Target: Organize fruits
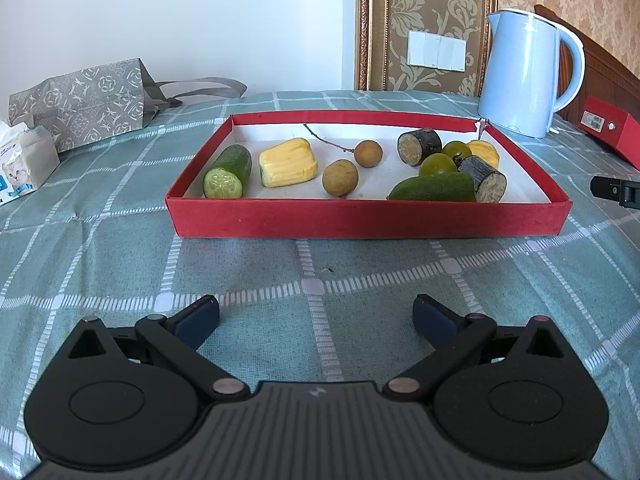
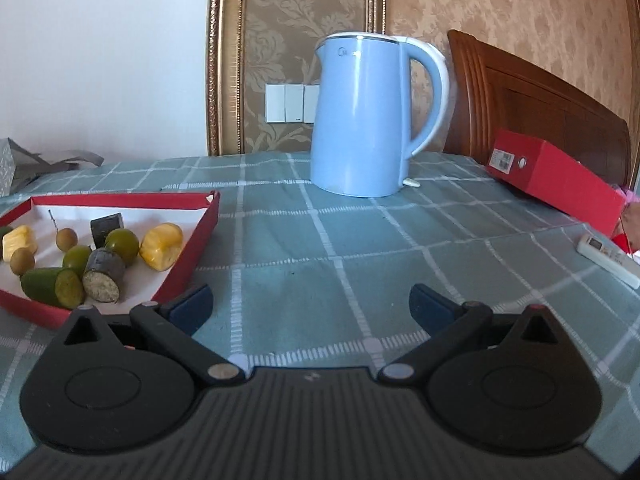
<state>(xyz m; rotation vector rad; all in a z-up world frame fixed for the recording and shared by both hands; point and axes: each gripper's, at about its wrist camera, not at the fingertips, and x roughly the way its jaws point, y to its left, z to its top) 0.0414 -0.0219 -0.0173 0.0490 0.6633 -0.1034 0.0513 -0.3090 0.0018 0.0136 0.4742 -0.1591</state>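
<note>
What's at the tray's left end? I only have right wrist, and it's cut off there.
Observer: A cucumber half with its cut face toward the camera. It lies beside a yellow fruit piece inside the red tray.
Operator: Anything further left, outside the tray?
Observer: A tissue pack with a cat print, in front of a patterned paper bag.
Operator: Left gripper state?
Observer: The left gripper is open and empty, over the checked cloth short of the tray.
</note>
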